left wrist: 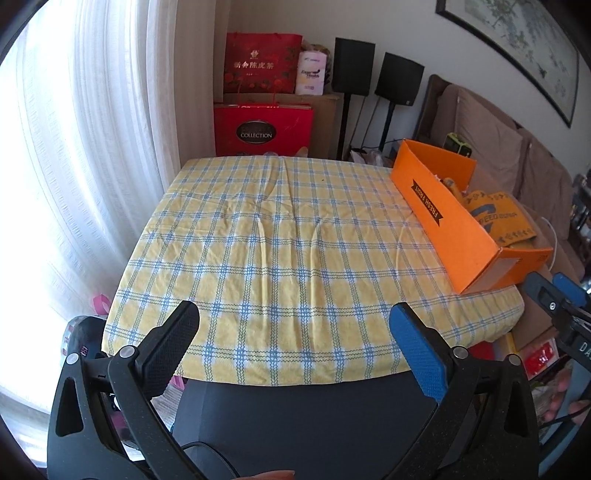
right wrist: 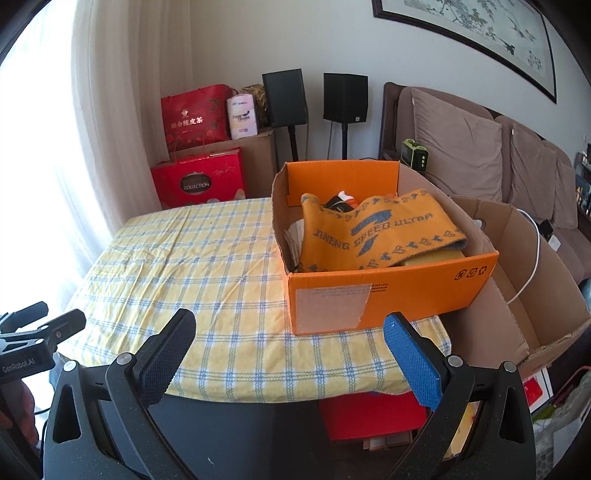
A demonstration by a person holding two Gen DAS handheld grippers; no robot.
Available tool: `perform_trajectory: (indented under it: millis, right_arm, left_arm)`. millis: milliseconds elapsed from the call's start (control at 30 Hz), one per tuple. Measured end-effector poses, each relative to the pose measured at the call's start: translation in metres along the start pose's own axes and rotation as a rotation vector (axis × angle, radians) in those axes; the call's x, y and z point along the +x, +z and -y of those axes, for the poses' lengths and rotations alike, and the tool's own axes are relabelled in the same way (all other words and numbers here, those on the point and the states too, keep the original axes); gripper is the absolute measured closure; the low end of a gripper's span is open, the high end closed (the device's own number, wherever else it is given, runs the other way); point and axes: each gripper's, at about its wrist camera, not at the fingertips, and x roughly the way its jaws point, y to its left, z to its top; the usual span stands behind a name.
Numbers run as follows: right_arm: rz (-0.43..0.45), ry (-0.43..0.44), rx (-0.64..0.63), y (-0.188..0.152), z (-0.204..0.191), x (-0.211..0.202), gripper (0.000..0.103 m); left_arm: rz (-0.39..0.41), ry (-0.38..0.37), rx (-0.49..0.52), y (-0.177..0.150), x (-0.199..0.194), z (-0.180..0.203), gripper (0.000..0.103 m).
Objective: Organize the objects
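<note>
The table (right wrist: pixel 207 266) is covered by a yellow-and-blue checked cloth, and every position below is given relative to it. A brown sofa (right wrist: pixel 480 155) stands beyond its right side, under a framed painting (right wrist: pixel 461 22). Between the sofa and the table sits a large plain cardboard box (right wrist: pixel 517 280), open at the top, with a white cable running into it. The orange box (right wrist: pixel 388 291), marked "FRESH FRUIT" on one long side, rests on the table's right edge. An orange towel (right wrist: pixel 376 229) with grey lettering lies draped over the other items in the orange box; those items are mostly hidden. Two red gift bags (right wrist: pixel 197 181) are stacked past the table's far left corner, with two black speakers (right wrist: pixel 314 96) on stands beside them. The left gripper (left wrist: pixel 295 336) hangs over the table's near edge, jaws wide apart, holding nothing. The right gripper (right wrist: pixel 290 343) hangs over the near right corner, just short of the orange box, jaws likewise wide apart and holding nothing.
</note>
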Motion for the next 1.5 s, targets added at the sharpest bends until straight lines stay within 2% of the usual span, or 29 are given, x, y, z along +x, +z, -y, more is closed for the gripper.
perform_trajectory:
  millis: [1500]
  right_arm:
    - [-0.014,0.005,-0.010,-0.0022,-0.0054,0.0028,0.000]
  left_arm:
    - [-0.004,0.015,-0.008,-0.0031,0.0007,-0.0021,0.000]
